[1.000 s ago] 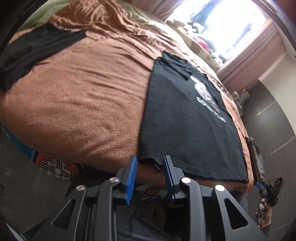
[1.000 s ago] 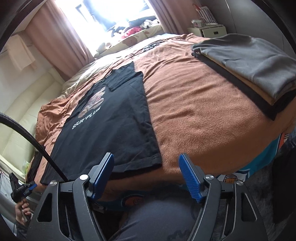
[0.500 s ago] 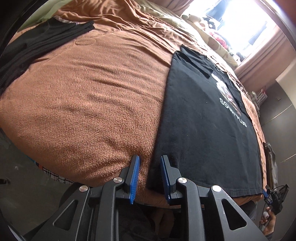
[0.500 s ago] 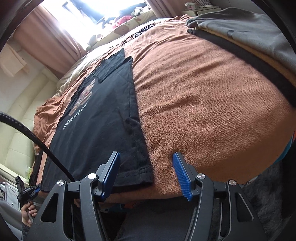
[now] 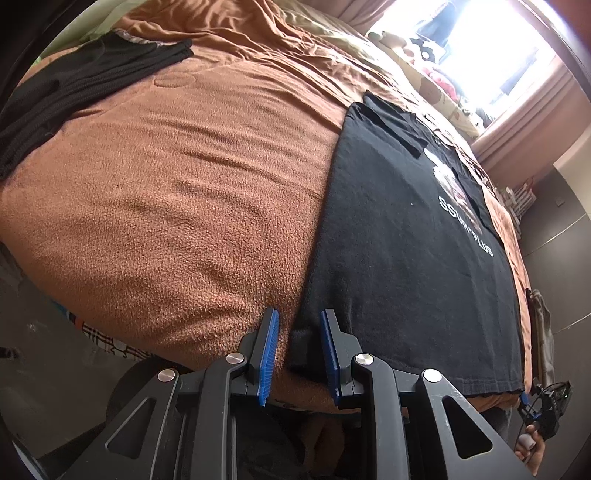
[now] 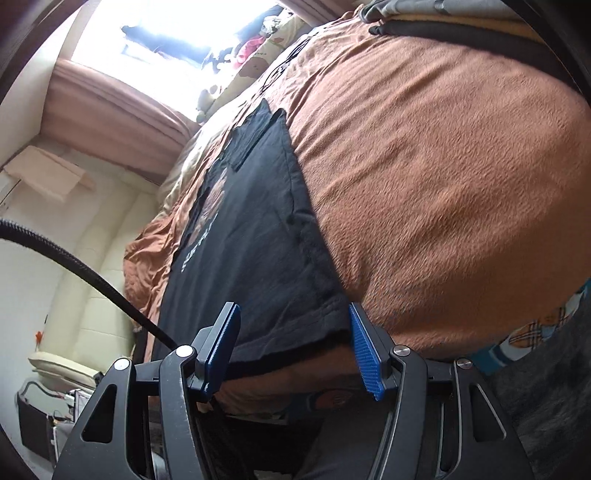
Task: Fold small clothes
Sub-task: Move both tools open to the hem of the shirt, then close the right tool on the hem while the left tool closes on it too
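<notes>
Bed under a brown fleece blanket point(image 5: 192, 192)

A black T-shirt point(image 5: 406, 236) is lying flat near the foot edge (white print up), dark folded clothes point(image 5: 66, 92) are resting well apart from it.

A brown blanket point(image 5: 192, 192) is covering the bed, soft toys point(image 6: 236, 55) are lying along its far edge under a bright window point(image 6: 177, 33) with pink curtains point(image 6: 110, 107).
</notes>
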A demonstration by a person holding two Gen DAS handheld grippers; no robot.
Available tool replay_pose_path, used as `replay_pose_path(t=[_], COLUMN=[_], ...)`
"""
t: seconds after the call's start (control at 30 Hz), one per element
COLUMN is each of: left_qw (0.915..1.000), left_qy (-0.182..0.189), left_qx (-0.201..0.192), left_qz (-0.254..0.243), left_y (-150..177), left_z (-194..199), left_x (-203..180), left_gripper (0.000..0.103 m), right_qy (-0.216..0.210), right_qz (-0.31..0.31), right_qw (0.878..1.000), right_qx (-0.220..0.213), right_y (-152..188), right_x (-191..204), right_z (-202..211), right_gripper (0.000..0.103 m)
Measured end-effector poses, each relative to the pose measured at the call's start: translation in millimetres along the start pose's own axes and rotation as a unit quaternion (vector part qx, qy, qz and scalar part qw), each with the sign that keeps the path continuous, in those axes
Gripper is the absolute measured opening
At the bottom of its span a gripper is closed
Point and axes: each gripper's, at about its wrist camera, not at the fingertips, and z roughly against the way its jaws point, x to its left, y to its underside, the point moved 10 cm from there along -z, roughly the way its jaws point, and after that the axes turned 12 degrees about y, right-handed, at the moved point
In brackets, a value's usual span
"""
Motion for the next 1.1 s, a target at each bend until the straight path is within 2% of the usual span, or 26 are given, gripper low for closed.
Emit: replay_pose_path(t=[0.1, 0.13, 0.17, 0.2, 0.23, 0.27, 0.33, 0.4, 0.47, 0.57, 0.73, 1.1], left_qw=[0.9997, 0.9997, 0.9996, 0.9995, 0.9993, 0.9991, 0.9984, 0.9973, 0.9962, 0.9948, 0.9921, 0.9828], left_qy=[0.013, 0.015, 0.019, 0.021, 0.023, 0.026, 0.030, 0.037, 0.047, 0.060, 0.079, 0.123], left_qx=[0.005, 0.005, 0.005, 0.005, 0.004, 0.002, -0.005, -0.013, -0.020, -0.017, -0.010, -0.023], left_qz=[0.018, 0.021, 0.023, 0.025, 0.028, 0.034, 0.048, 0.062, 0.071, 0.081, 0.097, 0.136], left_y=[-1.1, -1.0, -0.7, -0.1, 0.6, 1.5, 2.6, 3.8, 4.4, 7.3, 15.2, 23.5], left_z=[4.0, 5.5, 8.1, 10.5, 13.0, 16.0, 21.9, 27.5, 30.8, 27.8, 17.2, 8.4], left_x=[1.1, 0.5, -0.2, -0.4, -0.3, 0.3, 3.0, 5.0, 4.6, 2.3, -3.7, -11.5], left_gripper=[0.025, 0.025, 0.025, 0.025, 0.025, 0.026, 0.027, 0.039, 0.042, 0.042, 0.042, 0.042], right_qy=[0.001, 0.002, 0.007, 0.014, 0.023, 0.031, 0.040, 0.035, 0.043, 0.057, 0.065, 0.073], right_qz=[0.000, -0.001, -0.003, -0.005, -0.009, -0.010, -0.023, -0.031, -0.019, 0.007, 0.005, 0.016], right_qw=[1.000, 1.000, 1.000, 1.000, 1.000, 0.999, 0.999, 0.999, 0.998, 0.997, 0.996, 0.996], right_qx=[-0.002, -0.004, -0.005, -0.006, -0.009, -0.010, -0.020, -0.028, -0.036, -0.048, -0.064, -0.054], right_y=[0.4, -0.9, -2.5, -4.1, -6.8, -8.7, -15.4, -21.3, -27.1, -30.7, -38.2, -45.0], right_x=[2.5, 2.6, 2.0, 0.2, -2.5, -4.4, -11.9, -14.7, -14.2, -8.3, -2.3, 2.6], right_z=[-4.5, -6.1, -8.5, -10.9, -12.8, -13.7, -9.3, -2.0, 4.9, 12.0, 15.1, 7.3], right_gripper=[0.057, 0.054, 0.044, 0.040, 0.029, 0.013, 0.003, 0.002, 0.002, 0.001, 0.001, 0.001])
